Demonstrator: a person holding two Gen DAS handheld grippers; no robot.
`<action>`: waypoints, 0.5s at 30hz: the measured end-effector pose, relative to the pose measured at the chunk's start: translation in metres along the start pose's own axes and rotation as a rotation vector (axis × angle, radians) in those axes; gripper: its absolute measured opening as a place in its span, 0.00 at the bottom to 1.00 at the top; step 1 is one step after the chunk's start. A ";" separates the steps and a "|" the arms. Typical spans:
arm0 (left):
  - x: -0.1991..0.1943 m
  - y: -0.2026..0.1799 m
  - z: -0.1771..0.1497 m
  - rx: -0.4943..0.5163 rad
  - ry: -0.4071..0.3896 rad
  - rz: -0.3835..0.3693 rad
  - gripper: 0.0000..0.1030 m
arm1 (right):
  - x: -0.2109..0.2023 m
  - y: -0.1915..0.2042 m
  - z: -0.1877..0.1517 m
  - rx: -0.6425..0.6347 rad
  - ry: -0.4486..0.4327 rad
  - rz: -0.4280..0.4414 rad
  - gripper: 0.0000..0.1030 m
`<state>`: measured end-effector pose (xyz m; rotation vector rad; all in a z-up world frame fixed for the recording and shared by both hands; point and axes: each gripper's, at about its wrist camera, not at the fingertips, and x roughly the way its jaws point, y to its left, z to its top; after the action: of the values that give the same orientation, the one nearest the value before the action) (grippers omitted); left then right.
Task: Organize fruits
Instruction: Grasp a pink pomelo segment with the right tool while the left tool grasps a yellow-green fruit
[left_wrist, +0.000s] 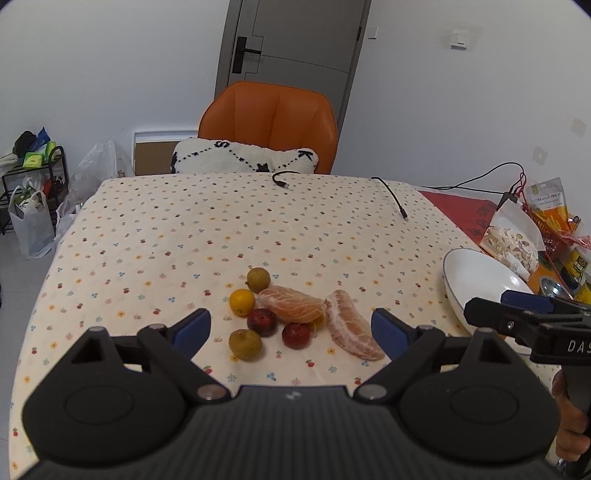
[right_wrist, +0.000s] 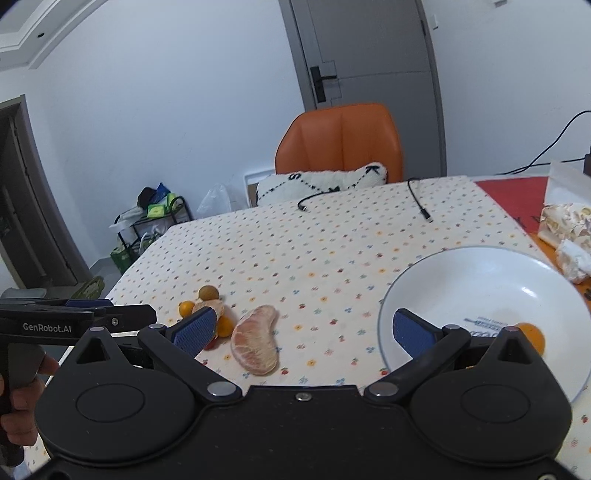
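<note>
Fruits (left_wrist: 291, 315) loose on tablecloth; both grippers' jaws wide, empty.

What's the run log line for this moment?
left gripper: open, over fruit pile | right gripper: open, empty | plate: one small orange | pomelo segment: on table

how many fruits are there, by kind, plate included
Brownish-green longans: 2
Dark red round fruits: 2
Small oranges: 2, one on the tablecloth, one in the white plate
Peeled pomelo segments: 2
Total: 8
</note>
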<state>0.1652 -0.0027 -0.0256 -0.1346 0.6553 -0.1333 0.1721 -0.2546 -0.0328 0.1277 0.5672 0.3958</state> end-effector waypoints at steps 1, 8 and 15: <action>0.001 0.002 -0.001 -0.002 0.004 -0.001 0.89 | 0.002 0.001 0.000 0.003 0.007 0.010 1.00; 0.011 0.013 -0.010 -0.026 0.012 -0.008 0.85 | 0.010 0.008 -0.004 -0.012 0.040 0.040 0.99; 0.026 0.026 -0.016 -0.063 0.043 -0.012 0.69 | 0.023 0.015 -0.006 -0.025 0.067 0.036 0.99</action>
<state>0.1778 0.0170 -0.0579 -0.1968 0.7021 -0.1278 0.1813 -0.2315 -0.0459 0.1008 0.6264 0.4437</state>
